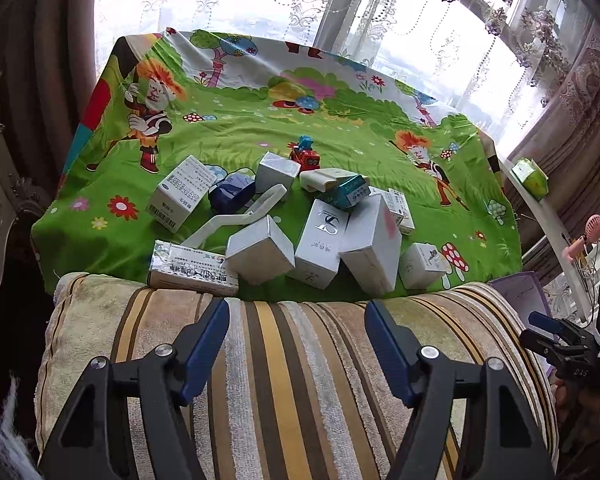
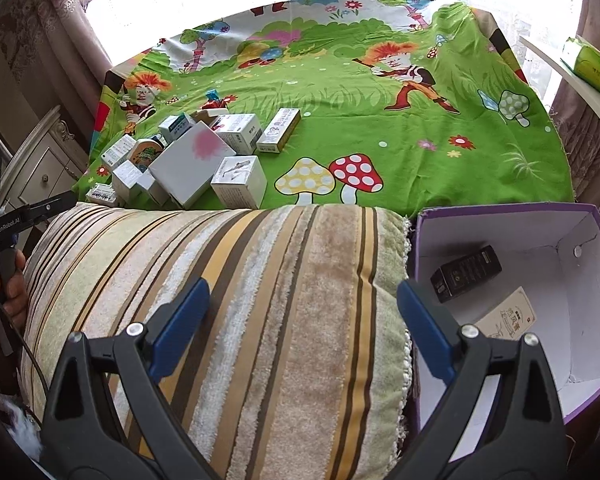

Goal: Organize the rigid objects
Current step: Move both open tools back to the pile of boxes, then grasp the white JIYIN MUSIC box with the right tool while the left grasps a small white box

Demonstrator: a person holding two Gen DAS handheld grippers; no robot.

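a: both sets of jaws gape, nothing in either. left gripper (image 1: 297, 344) hangs over the striped terry cushion (image 1: 300, 360); the heap of white cardboard boxes (image 1: 320, 240) lies just beyond its tips.

b: and the right gripper (image 2: 303, 322)?

a: over that cushion too, with the purple-rimmed open carton (image 2: 520, 216) just right of its right jaw.

b: risk?

a: i'd say the leaning heap topples if one box is nudged.

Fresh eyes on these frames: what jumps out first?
The bright green cartoon cloth covering the table, with a heap of small boxes near its front edge, left of centre. Nearer the cameras lies a striped cushion, and to its right a purple box holding a black packet and a beige carton.
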